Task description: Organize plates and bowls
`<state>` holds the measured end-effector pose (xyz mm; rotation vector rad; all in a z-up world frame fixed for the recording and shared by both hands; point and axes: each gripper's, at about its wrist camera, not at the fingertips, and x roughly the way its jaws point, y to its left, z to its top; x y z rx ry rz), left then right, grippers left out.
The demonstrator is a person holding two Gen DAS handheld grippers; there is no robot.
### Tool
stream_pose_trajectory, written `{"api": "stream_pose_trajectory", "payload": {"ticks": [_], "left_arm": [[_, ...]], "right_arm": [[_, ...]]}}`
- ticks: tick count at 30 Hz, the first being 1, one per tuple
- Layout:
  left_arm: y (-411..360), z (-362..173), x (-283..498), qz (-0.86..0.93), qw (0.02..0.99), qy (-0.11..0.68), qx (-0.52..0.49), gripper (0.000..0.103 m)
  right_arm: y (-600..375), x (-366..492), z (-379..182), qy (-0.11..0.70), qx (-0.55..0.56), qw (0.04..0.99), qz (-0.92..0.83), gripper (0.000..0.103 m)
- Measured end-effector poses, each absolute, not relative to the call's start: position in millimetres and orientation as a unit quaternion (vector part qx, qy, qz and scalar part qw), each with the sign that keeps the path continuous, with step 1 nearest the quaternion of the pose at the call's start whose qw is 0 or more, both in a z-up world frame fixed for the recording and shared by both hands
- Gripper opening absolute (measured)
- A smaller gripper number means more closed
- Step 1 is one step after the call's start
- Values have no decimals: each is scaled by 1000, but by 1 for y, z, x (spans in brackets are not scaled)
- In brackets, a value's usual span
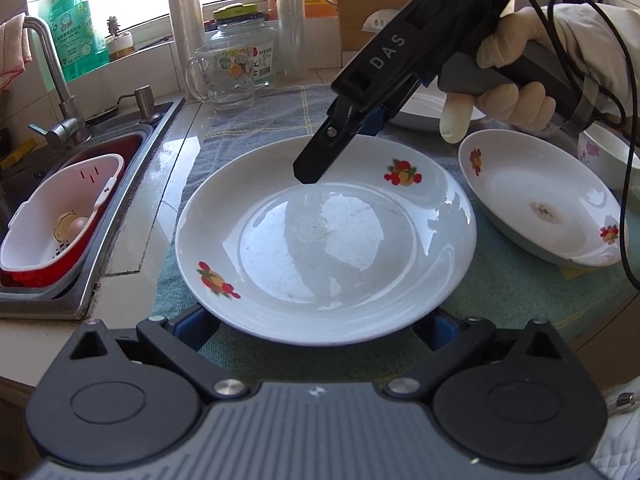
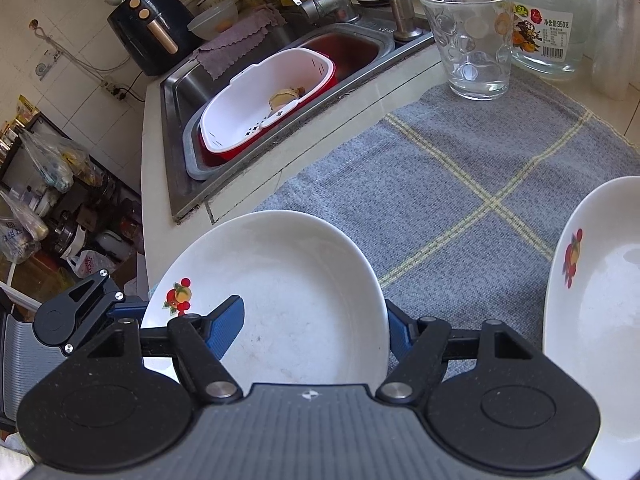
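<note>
Left wrist view: a white plate (image 1: 326, 236) with fruit prints lies flat on a blue-grey checked cloth (image 1: 256, 120) beside the sink (image 1: 80, 216). The left gripper (image 1: 320, 330) has its jaws spread wide to either side of the plate's near rim; its blue pads sit low beside the rim, and contact cannot be made out. The right gripper (image 1: 320, 160), held in a gloved hand (image 1: 508, 92), reaches down from the far right, its tip over the plate's far rim. A second fruit-print plate (image 1: 540, 196) sits to the right, tilted on something beneath it, with a small bowl (image 1: 604, 152) just beyond.

Right wrist view: the right gripper (image 2: 316, 316) is wide open, one blue pad (image 2: 228, 320) over the plate's (image 2: 280, 280) inside, the other outside its right rim, gripping nothing. The second plate (image 2: 600, 300) lies at right. A glass mug (image 2: 468, 36) and a jar (image 2: 548, 20) stand at the cloth's far edge. A white basket (image 2: 264, 96) in a red tub (image 2: 224, 154) fills the sink.
</note>
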<state>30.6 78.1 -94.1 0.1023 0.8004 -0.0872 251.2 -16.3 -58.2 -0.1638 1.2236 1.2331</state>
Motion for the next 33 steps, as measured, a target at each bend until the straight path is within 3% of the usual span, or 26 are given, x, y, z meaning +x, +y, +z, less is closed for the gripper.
{"api": "stream_pose_trajectory", "payload": {"ticks": [14, 33], "left_arm": [[102, -82, 70, -77, 922, 374, 67, 101], [131, -90, 132, -118, 916, 373, 93, 101]], "right_arm": [[-12, 283, -42, 518, -59, 679, 516, 78], [0, 327, -62, 522, -52, 712, 467, 78]]}}
